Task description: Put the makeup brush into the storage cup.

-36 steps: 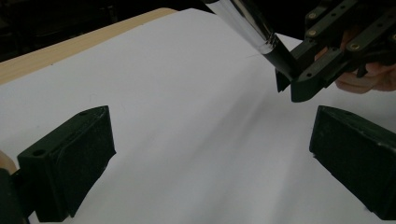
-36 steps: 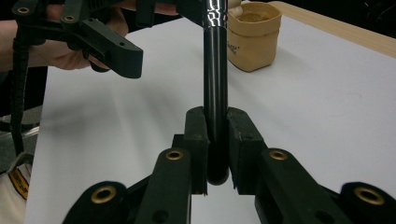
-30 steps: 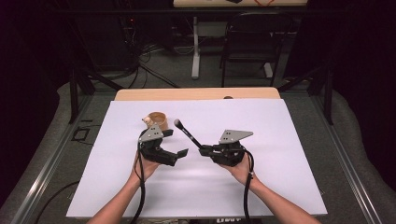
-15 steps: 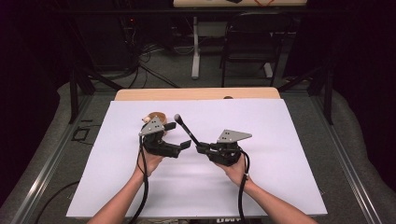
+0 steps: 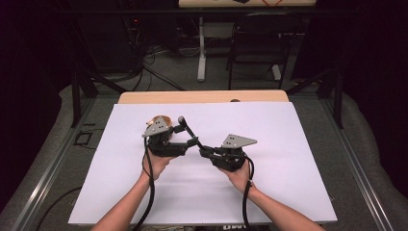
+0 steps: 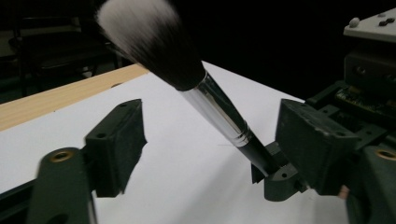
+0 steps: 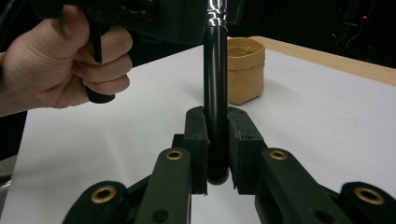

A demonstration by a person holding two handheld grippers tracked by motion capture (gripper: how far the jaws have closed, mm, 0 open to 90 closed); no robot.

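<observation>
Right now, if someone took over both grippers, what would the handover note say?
Right gripper: shut on the black handle of the makeup brush with the silver ferrule and white-tipped bristles, held tilted above the white table cover.
Left gripper: open, fingers either side of the ferrule, not pressing; they have just been closing.
Small tan cup: upright on the cover beyond the left gripper, empty as far as can be seen.
Done: brush lifted and offered to the left gripper.
Left: likely finish the left grip, release the right, stand the brush in the cup.

Bright even light on the white table cover (image 5: 288, 144), dark surroundings, soft faint shadows, blurred near bristles (image 6: 144, 37), glare on the ferrule (image 6: 219, 112)
</observation>
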